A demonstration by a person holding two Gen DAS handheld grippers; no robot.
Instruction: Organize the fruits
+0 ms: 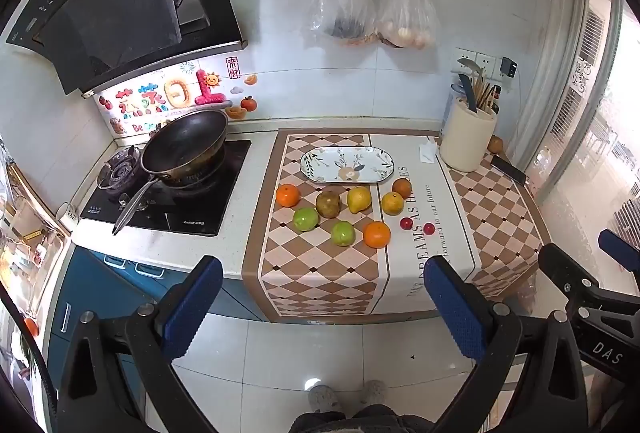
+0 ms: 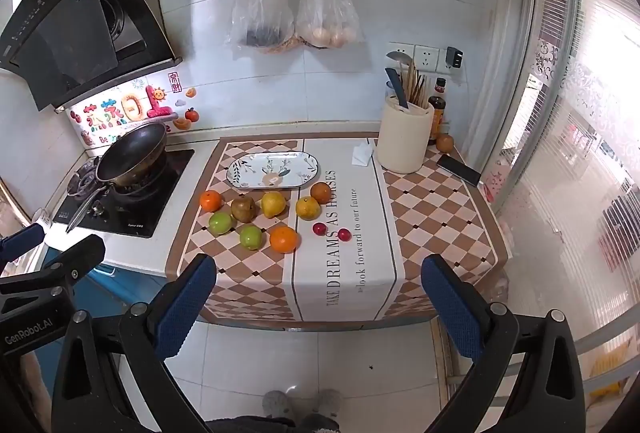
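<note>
Several fruits lie on the checked counter mat in front of an empty oval plate (image 1: 347, 164) (image 2: 273, 170): an orange (image 1: 377, 234) (image 2: 284, 239), another orange (image 1: 287, 195) (image 2: 210, 200), two green apples (image 1: 343, 233) (image 2: 251, 237), a yellow pear (image 1: 359, 199) (image 2: 273, 204), a brown pear (image 1: 328, 204) (image 2: 243, 209) and two small red fruits (image 1: 406, 223) (image 2: 319, 228). My left gripper (image 1: 322, 307) and right gripper (image 2: 318, 307) are both open and empty, held back from the counter's front edge, above the floor.
A wok (image 1: 185, 145) sits on the stove at the left. A cream utensil holder (image 1: 467, 137) (image 2: 405, 137), a phone (image 2: 458, 170) and a sauce bottle (image 2: 437, 109) stand at the back right. Two plastic bags (image 2: 296, 9) hang on the wall. My feet show below.
</note>
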